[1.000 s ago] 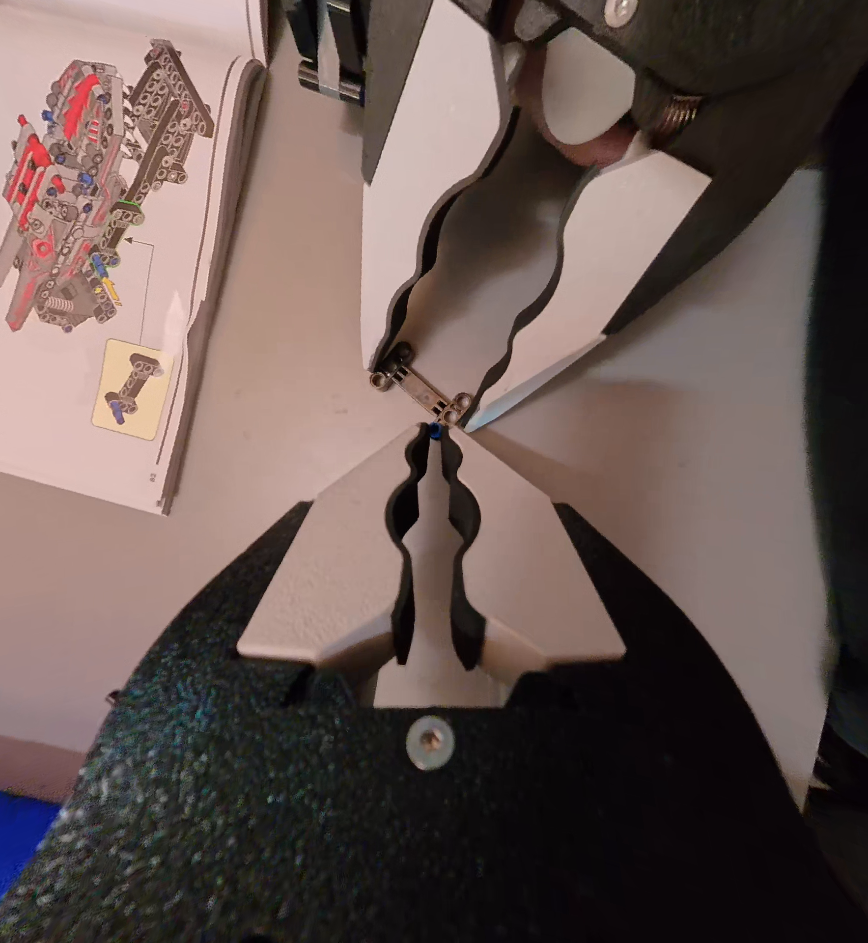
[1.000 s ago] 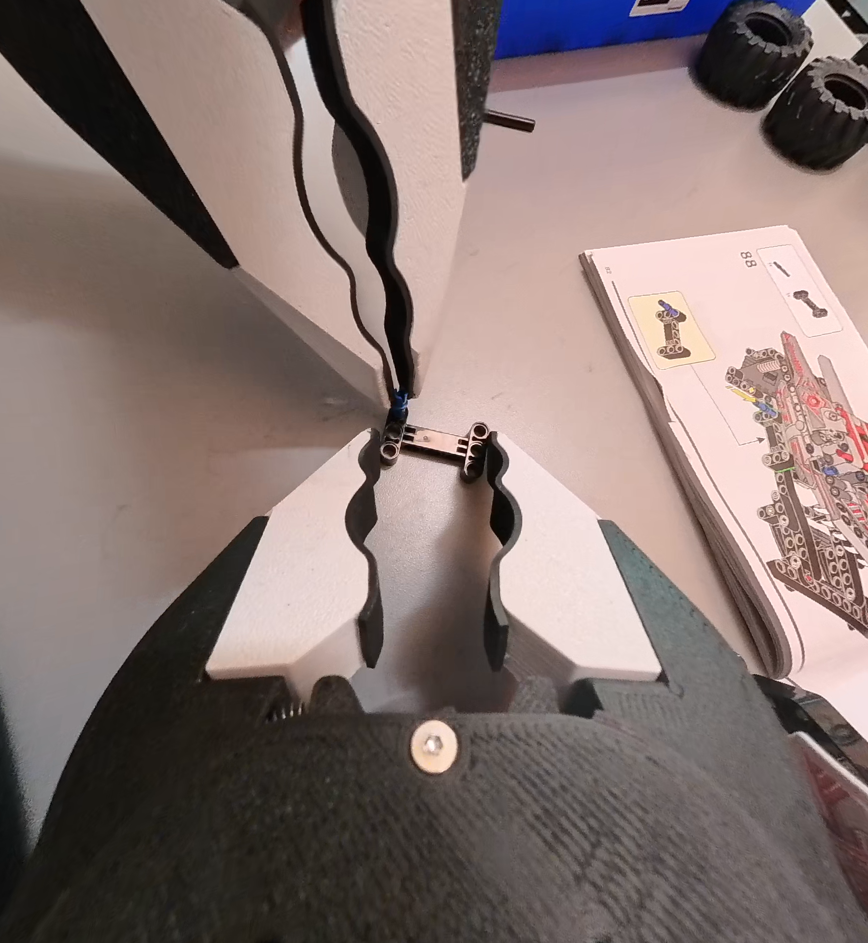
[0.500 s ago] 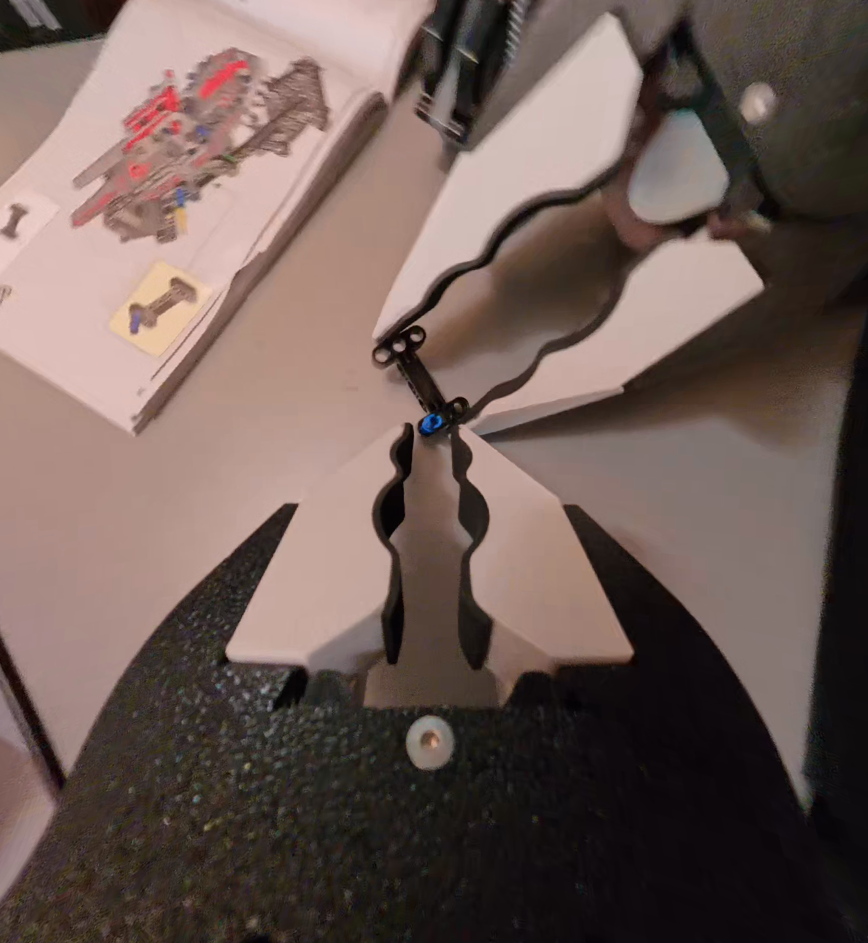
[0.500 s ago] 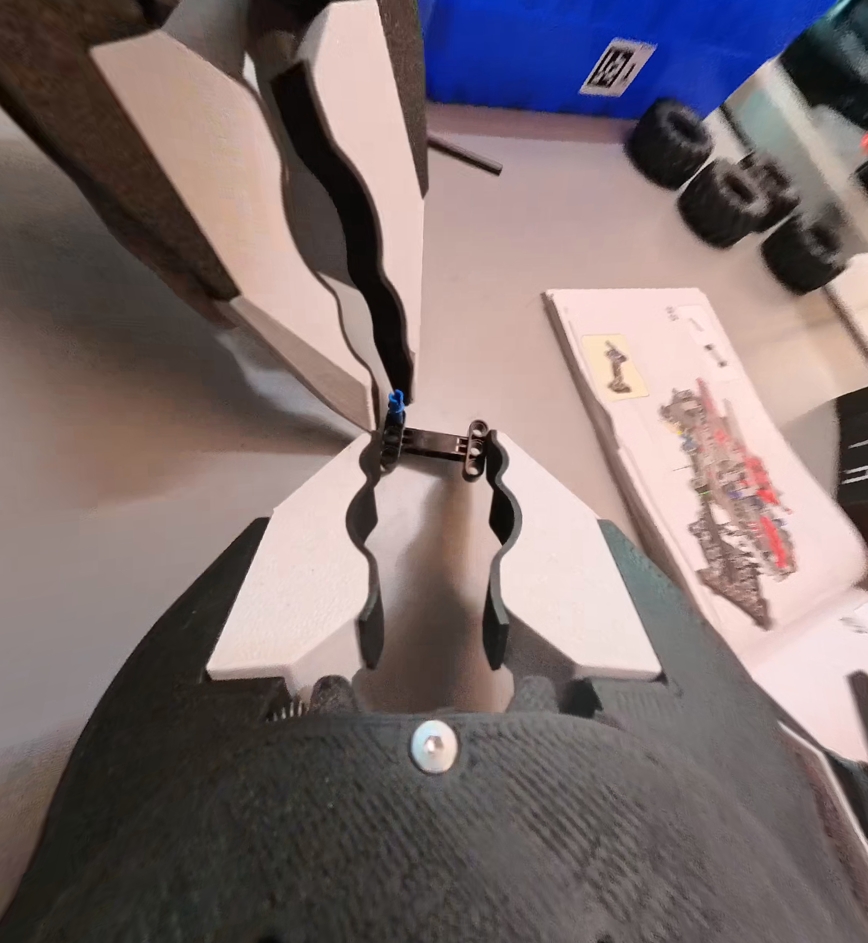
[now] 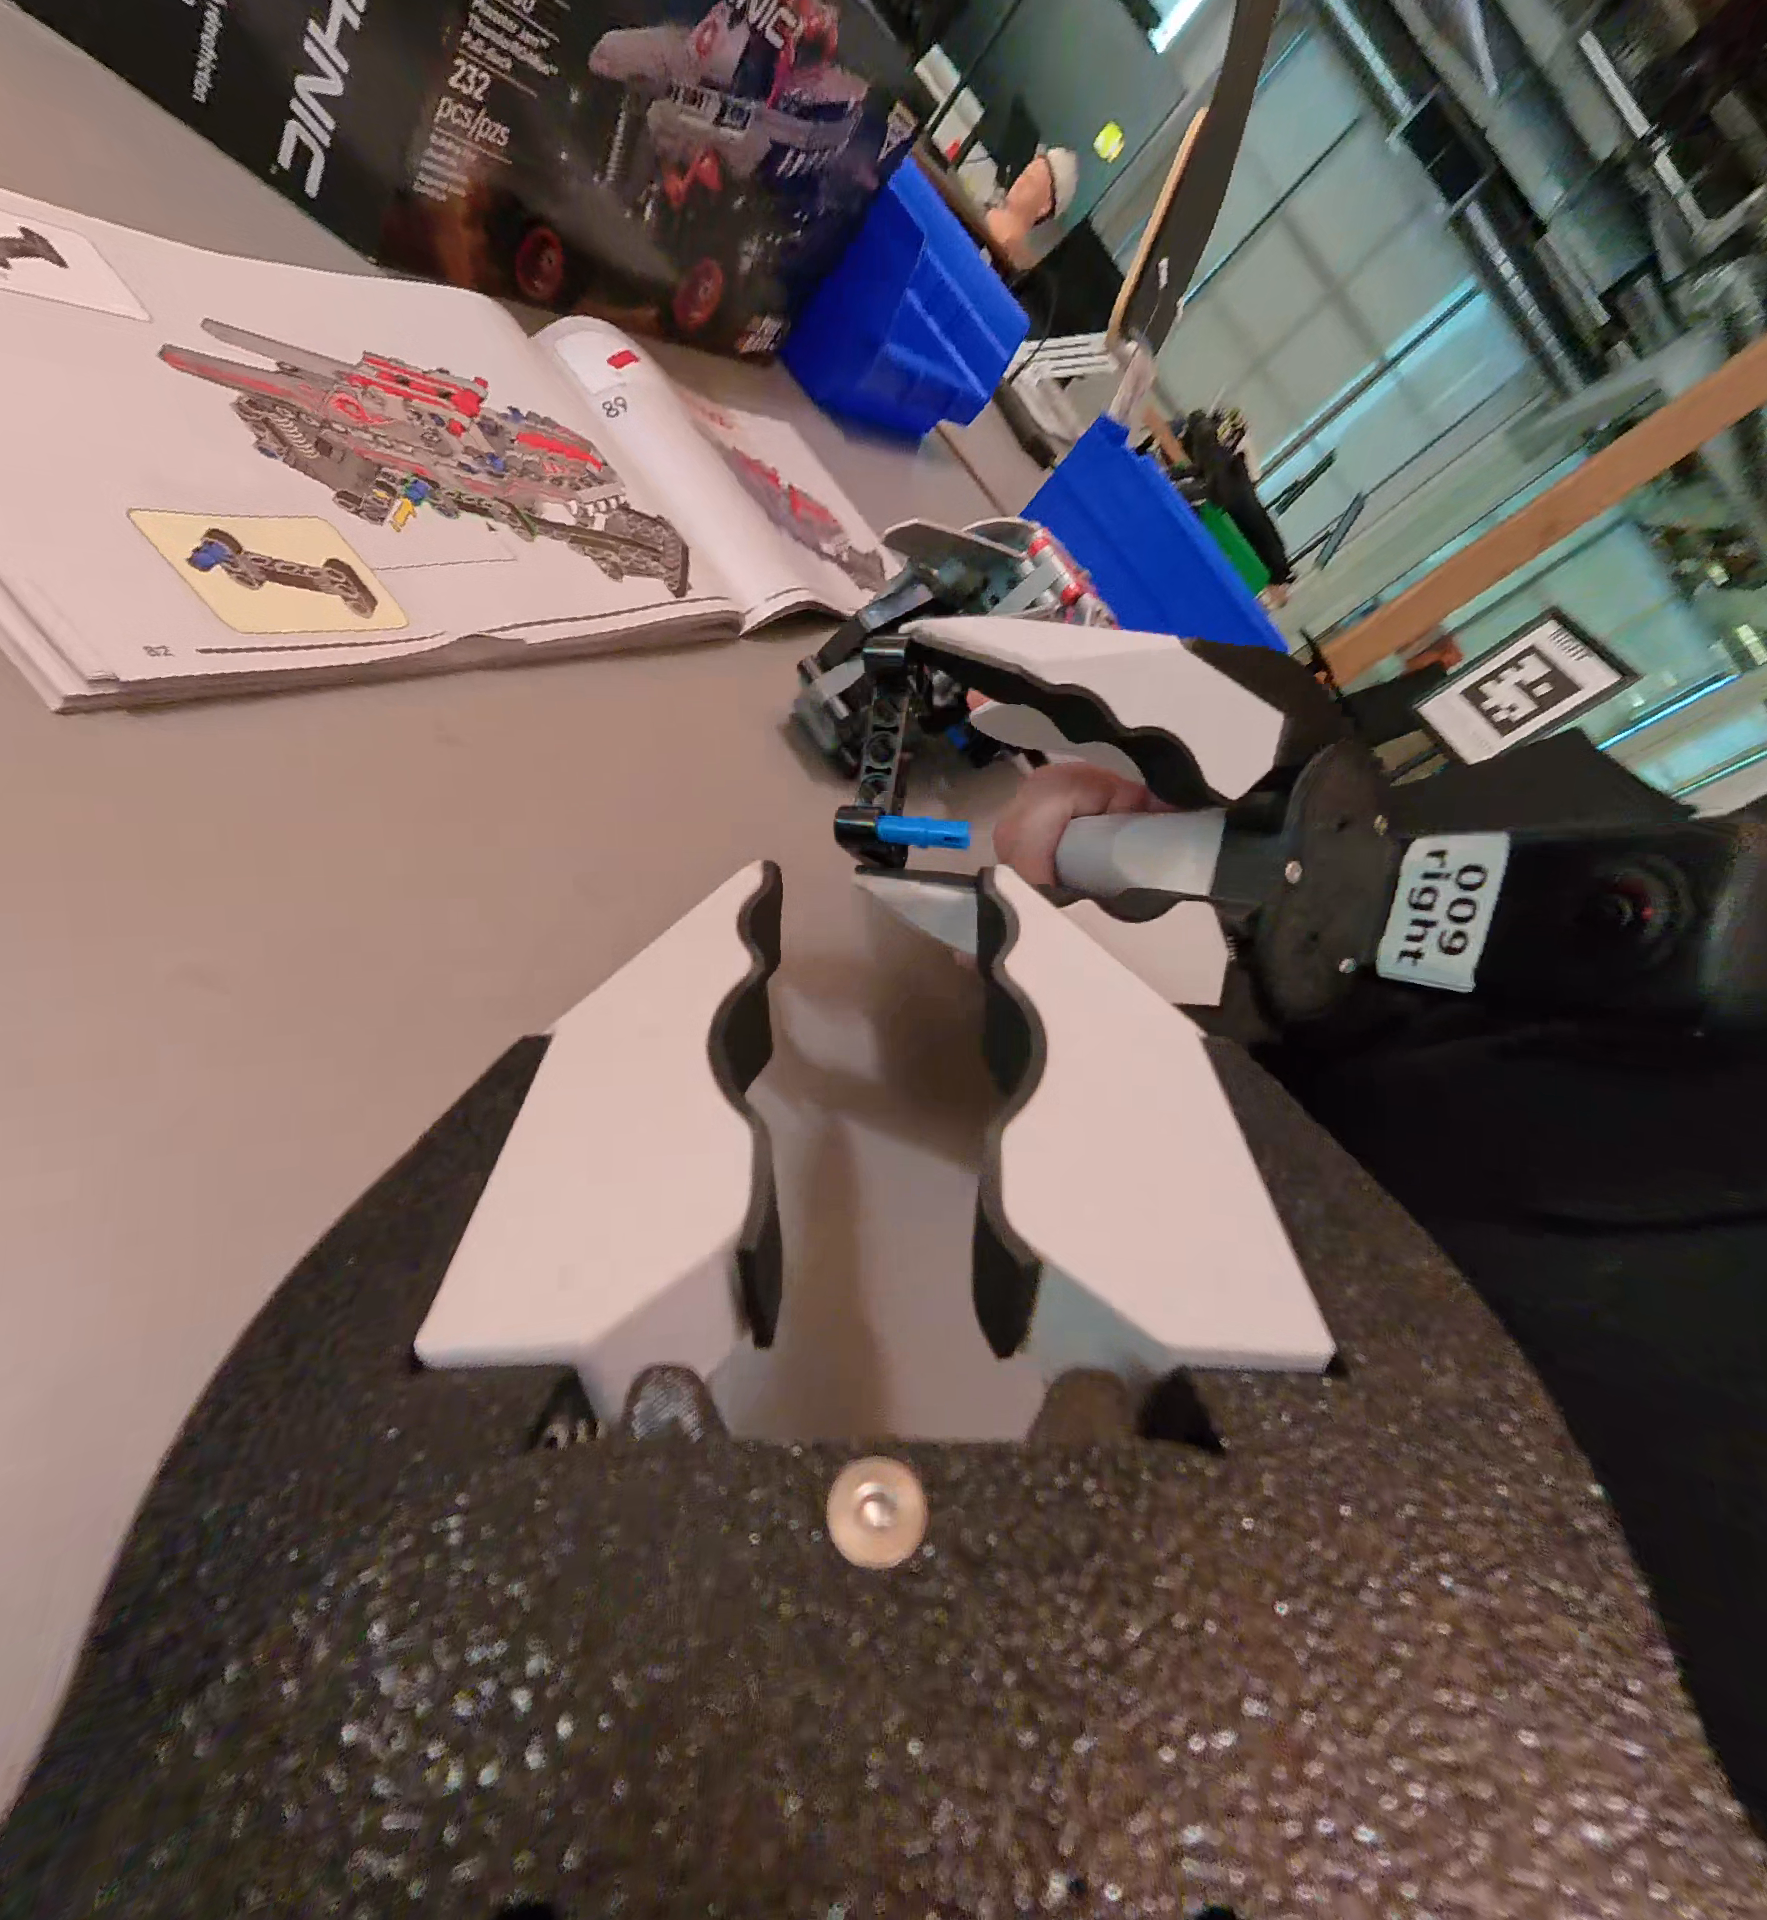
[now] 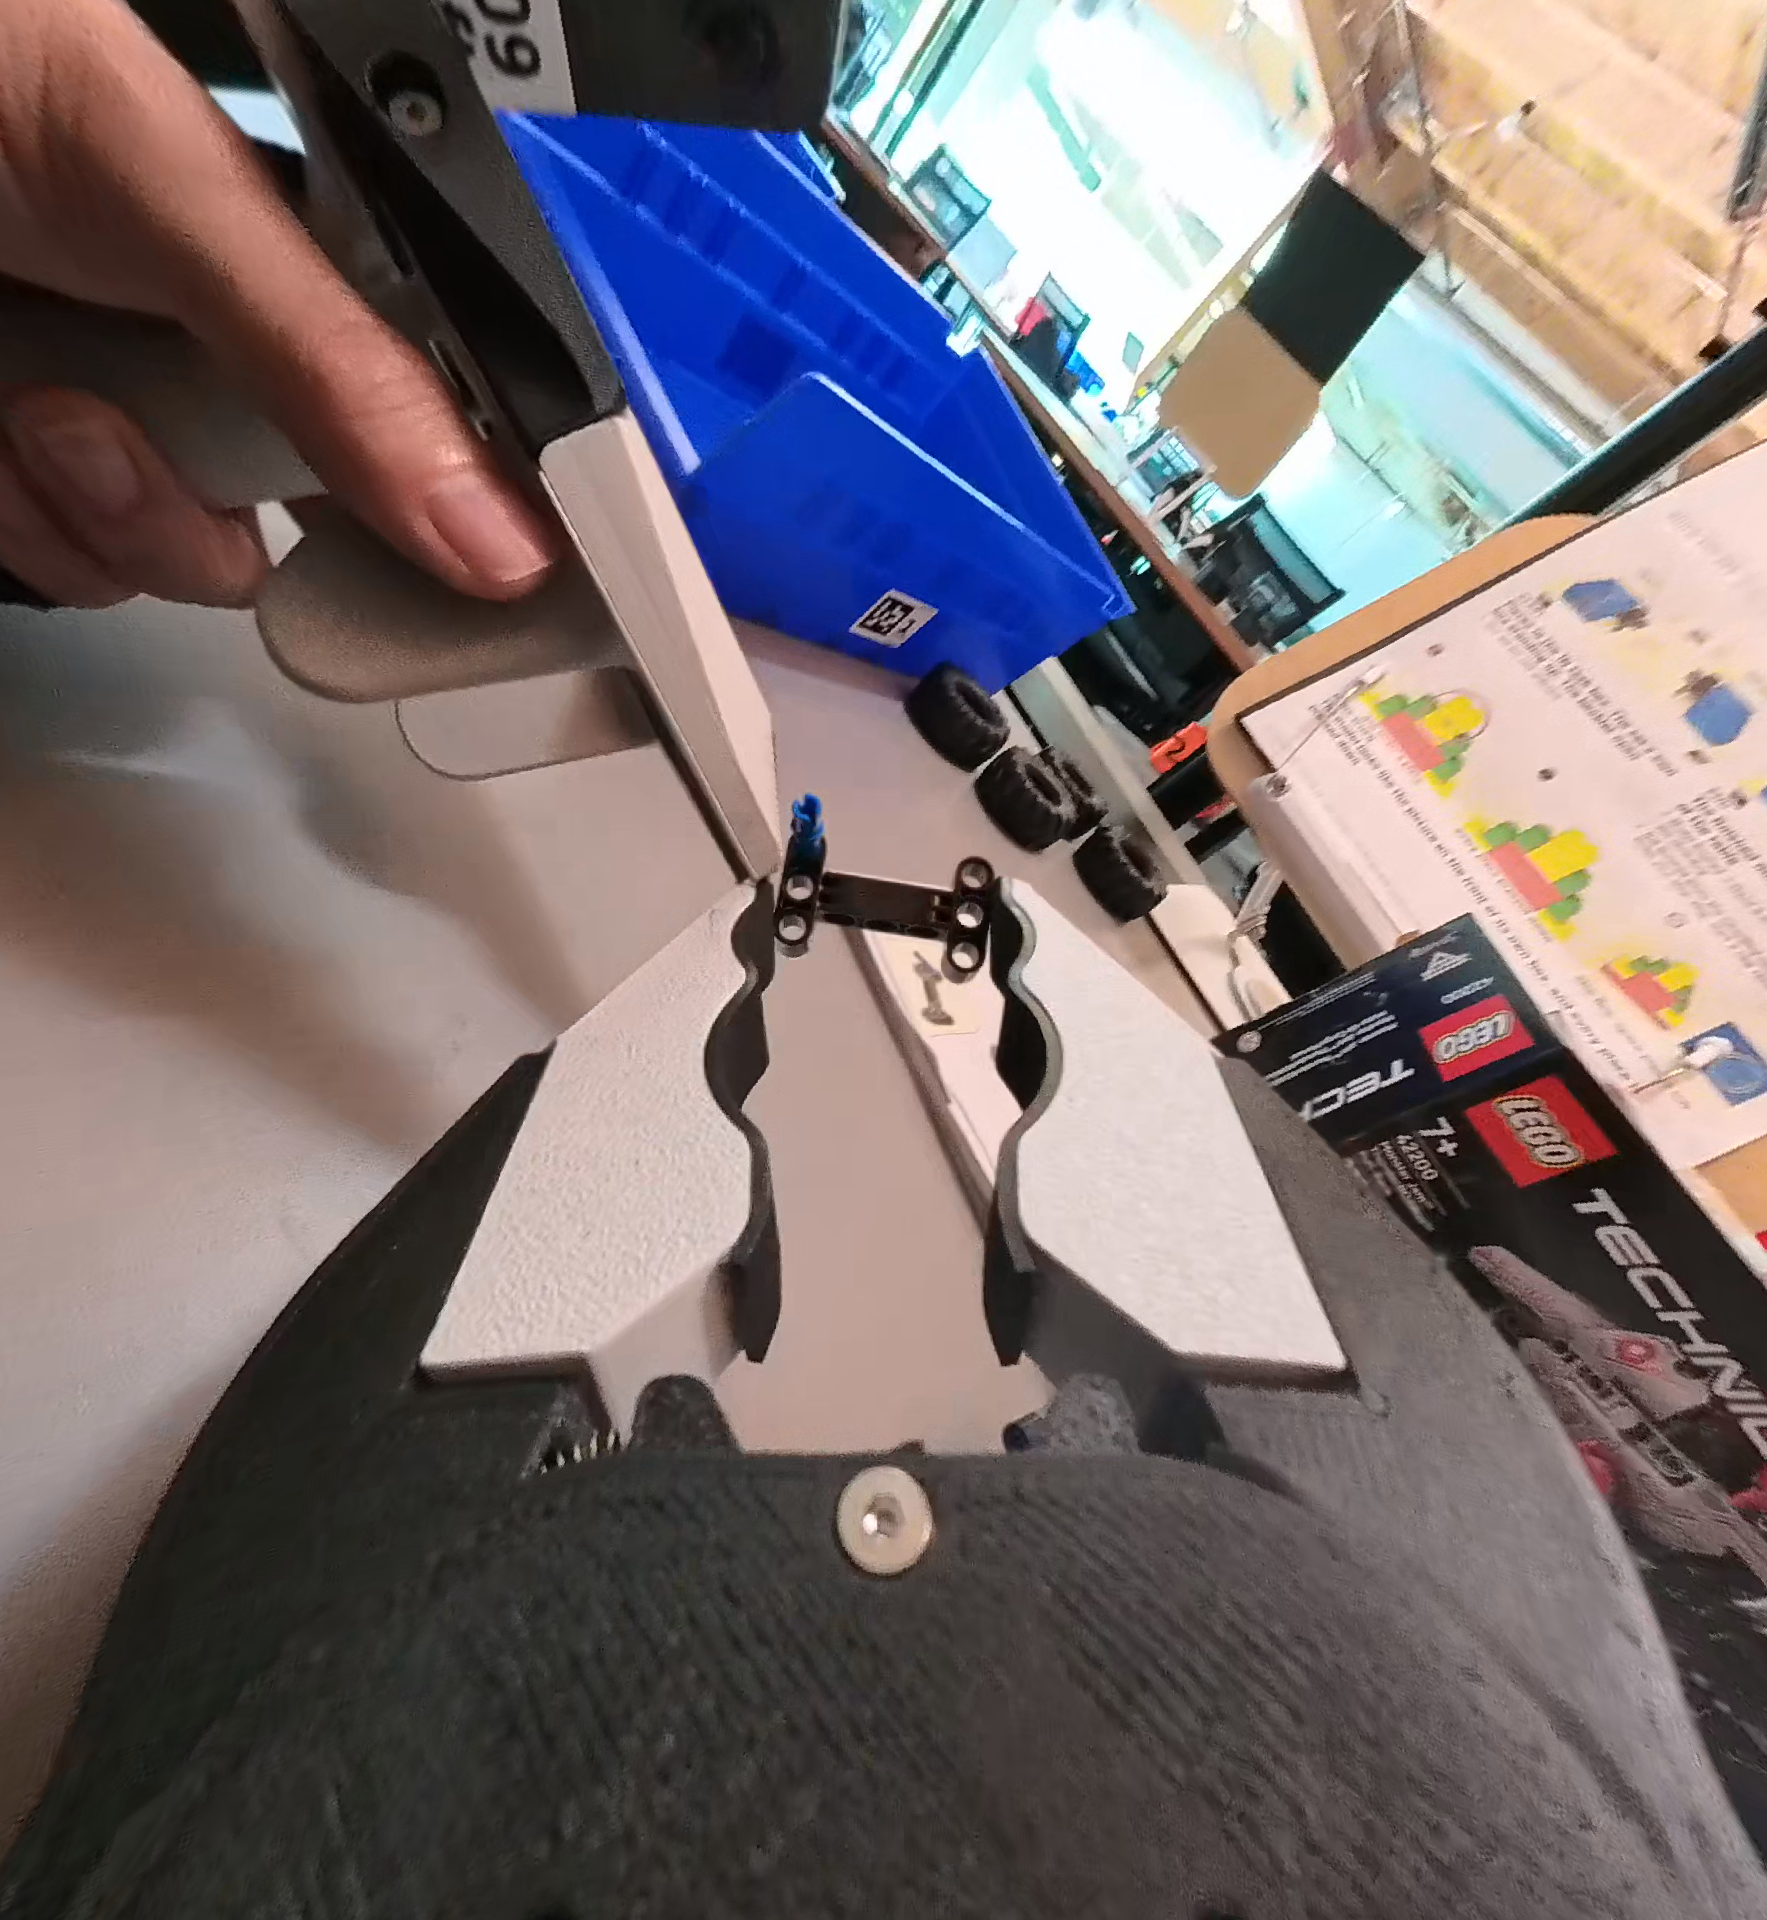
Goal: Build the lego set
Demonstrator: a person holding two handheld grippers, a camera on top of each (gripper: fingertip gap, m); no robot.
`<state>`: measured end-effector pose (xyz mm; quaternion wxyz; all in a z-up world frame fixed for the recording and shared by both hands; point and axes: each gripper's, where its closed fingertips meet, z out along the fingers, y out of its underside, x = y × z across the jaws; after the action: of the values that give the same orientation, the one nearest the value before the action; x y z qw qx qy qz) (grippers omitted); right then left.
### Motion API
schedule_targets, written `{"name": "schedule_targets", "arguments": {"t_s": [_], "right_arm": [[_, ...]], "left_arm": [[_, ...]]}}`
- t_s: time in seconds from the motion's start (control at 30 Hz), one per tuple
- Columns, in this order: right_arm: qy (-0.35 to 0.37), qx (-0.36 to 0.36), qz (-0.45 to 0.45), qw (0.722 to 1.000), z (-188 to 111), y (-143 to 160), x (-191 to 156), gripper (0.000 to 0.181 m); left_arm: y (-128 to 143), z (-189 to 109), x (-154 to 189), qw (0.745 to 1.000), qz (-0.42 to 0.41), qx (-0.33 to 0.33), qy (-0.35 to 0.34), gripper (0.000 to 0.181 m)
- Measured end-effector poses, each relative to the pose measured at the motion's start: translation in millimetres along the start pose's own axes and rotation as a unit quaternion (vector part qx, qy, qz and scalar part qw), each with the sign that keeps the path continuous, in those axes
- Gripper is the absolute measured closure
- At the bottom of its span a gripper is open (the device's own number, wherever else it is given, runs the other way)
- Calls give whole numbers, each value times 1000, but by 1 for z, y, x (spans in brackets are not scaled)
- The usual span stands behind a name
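Workshop backdrop: shelving and windows behind a grey table [image 5: 235, 935], with blue bins [image 6: 858, 416] at 12 o'clock in the right wrist view, loose black tyres [image 6: 1035, 795] at about 1 o'clock and the set box [image 6: 1585, 1247] at 3 to 4 o'clock.

Right gripper [image 6: 884, 914] holds the black H-shaped beam [image 6: 884, 902] end to end between its fingertips, clear of the table. Jaws sit at mid width, set by the beam's length. Judgement: gripping by the ends keeps the pin holes exposed for mating.

Beam long axis: 9-to-3 in the right wrist view; near 12-to-6 in the left wrist view, slightly tilted. A blue pin [image 5: 920, 829] is seated in one end, at 9 o'clock in the right view and at the lower end in the left view. Its free tip points toward 3 o'clock in the left view and toward 12 in the right view, so it runs across the beam axis.

Left gripper [image 5: 879, 894] is spread wide and empty, tips just beside the pinned end, not touching the pin as far as I can tell.

Instruction booklet [image 5: 339, 468] lies open at 10 o'clock in the left view; its inset shows the same beam-and-pin sub-assembly. Partly built model [image 5: 962, 613] sits at 12 o'clock behind the beam.

Judgement: pin looks seated, and fitting this sub-assembly to the model is likely next.
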<state>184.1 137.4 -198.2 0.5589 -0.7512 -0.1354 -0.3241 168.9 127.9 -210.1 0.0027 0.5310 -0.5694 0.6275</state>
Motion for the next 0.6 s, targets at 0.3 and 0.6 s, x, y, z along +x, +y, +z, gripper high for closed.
{"name": "schedule_targets", "arguments": {"t_s": [0.3,0.6], "right_arm": [[10,13,5,1000,-3,-6,6,141],[2,3,0,1000,-7,-6,3,140]], "left_arm": [[-10,3,15,999,-3,27,48,149],[-3,4,11,999,44,0,21,159]]}}
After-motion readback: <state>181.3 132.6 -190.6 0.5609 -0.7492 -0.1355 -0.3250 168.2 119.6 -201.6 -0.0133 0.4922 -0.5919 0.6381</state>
